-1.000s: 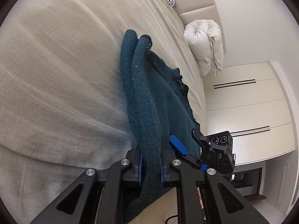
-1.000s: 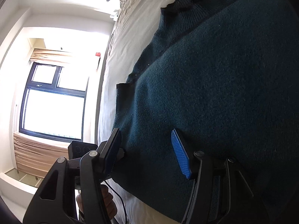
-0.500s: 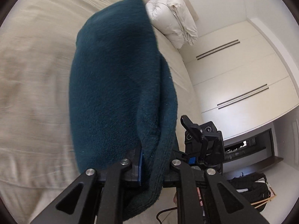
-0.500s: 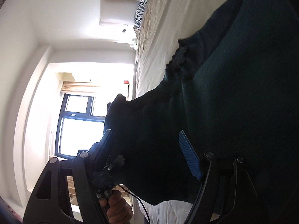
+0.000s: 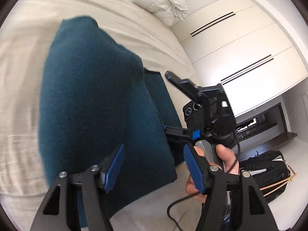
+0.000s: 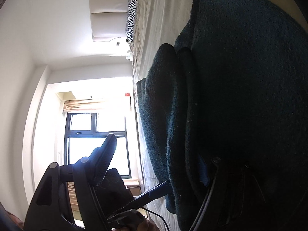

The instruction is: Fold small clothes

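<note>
A dark teal knitted sweater [image 5: 100,104] lies folded over on the beige bed [image 5: 23,61]. My left gripper [image 5: 154,167] is open just above the near edge of the folded sweater, its blue pads apart and holding nothing. My right gripper [image 6: 154,165] is open; the sweater [image 6: 240,96] drapes across its right finger, while the left finger [image 6: 104,157] stands free against the window. In the left wrist view the right gripper [image 5: 173,104] sits at the sweater's right edge, held by a hand [image 5: 217,165].
A white duvet [image 5: 159,0] is bundled at the head of the bed. White wardrobe doors [image 5: 240,53] stand to the right. A black backpack [image 5: 269,175] lies on the floor. A zebra pillow [image 6: 131,17] and a bright window [image 6: 96,134] show in the right wrist view.
My left gripper carried the sweater's edge over across the garment, then opened and let it go. The right gripper stayed open as the cloth folded over its finger.
</note>
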`<state>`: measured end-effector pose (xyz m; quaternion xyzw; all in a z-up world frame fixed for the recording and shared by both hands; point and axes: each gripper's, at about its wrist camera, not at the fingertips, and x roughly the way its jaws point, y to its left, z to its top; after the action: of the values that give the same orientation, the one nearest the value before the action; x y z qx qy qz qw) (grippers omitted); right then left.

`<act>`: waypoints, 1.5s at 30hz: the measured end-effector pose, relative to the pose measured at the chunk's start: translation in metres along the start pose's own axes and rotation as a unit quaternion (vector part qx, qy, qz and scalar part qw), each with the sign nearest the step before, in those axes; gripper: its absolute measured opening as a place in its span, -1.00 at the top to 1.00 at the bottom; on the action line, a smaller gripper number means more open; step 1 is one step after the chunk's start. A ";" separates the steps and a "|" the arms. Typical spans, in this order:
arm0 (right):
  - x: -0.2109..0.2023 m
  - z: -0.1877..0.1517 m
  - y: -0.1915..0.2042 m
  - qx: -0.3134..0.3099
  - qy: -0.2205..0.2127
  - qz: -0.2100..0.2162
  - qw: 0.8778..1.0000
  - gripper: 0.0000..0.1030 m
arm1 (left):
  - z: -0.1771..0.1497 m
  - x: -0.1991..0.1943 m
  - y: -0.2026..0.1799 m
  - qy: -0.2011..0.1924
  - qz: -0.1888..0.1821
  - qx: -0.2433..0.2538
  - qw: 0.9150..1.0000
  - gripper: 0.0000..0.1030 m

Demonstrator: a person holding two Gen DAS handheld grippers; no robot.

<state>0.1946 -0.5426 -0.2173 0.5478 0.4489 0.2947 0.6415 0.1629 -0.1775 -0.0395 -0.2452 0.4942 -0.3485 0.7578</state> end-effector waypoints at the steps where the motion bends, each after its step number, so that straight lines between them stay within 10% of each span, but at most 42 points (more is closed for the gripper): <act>1: 0.002 -0.004 0.002 -0.007 0.006 -0.014 1.000 -0.41 | -0.003 -0.009 0.001 -0.009 0.001 0.000 1.000 -0.28; 7: 0.022 -0.014 0.029 -0.094 0.030 -0.137 0.986 -0.32 | -0.019 -0.039 0.017 -0.044 -0.004 -0.023 0.999 -0.37; 12: 0.027 -0.015 0.035 -0.146 0.033 -0.243 0.958 0.69 | -0.031 -0.049 0.036 -0.042 -0.008 -0.047 0.998 -0.37; 45: -0.044 -0.016 0.051 -0.162 -0.029 -0.301 0.939 0.74 | -0.025 -0.041 0.042 -0.017 0.022 -0.038 0.999 -0.40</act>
<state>0.1676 -0.5619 -0.1568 0.2843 0.5206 0.1407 0.7927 0.1405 -0.1203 -0.0559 -0.2684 0.4991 -0.3083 0.7641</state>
